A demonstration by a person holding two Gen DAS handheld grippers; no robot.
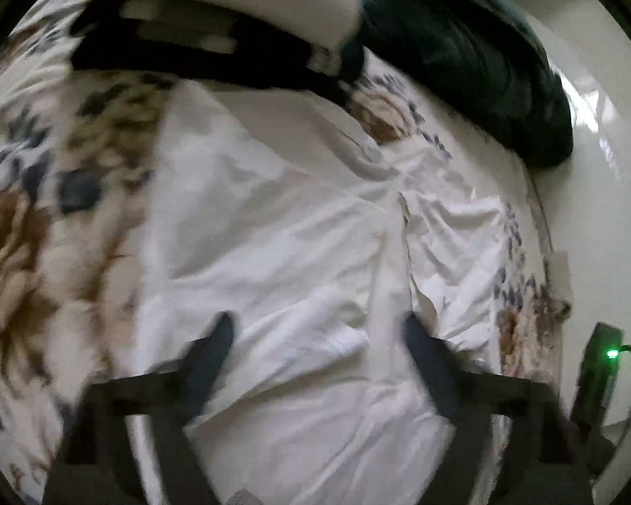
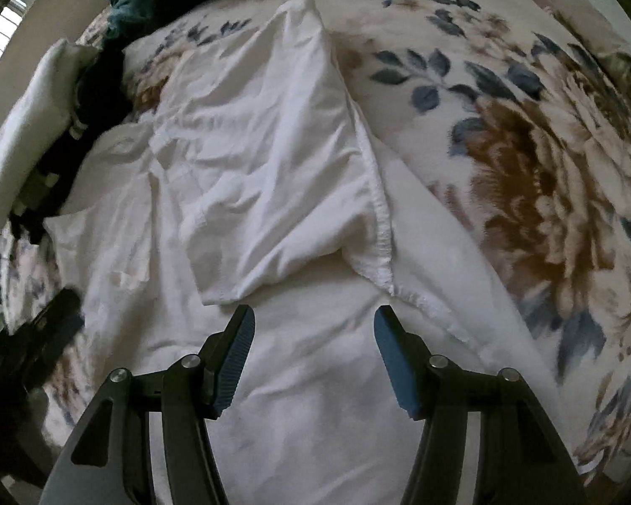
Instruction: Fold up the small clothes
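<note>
A bedroom in a home: the work surface is a bed (image 2: 526,134) spread with a floral blanket of brown blooms and blue leaves. A heap of dark green fabric (image 1: 462,42) lies at its far edge, and slatted window light (image 2: 4,33) shows far left.

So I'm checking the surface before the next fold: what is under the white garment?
The white garment lies on a floral blanket, which shows all around it. What the cloth covers cannot be seen.
</note>
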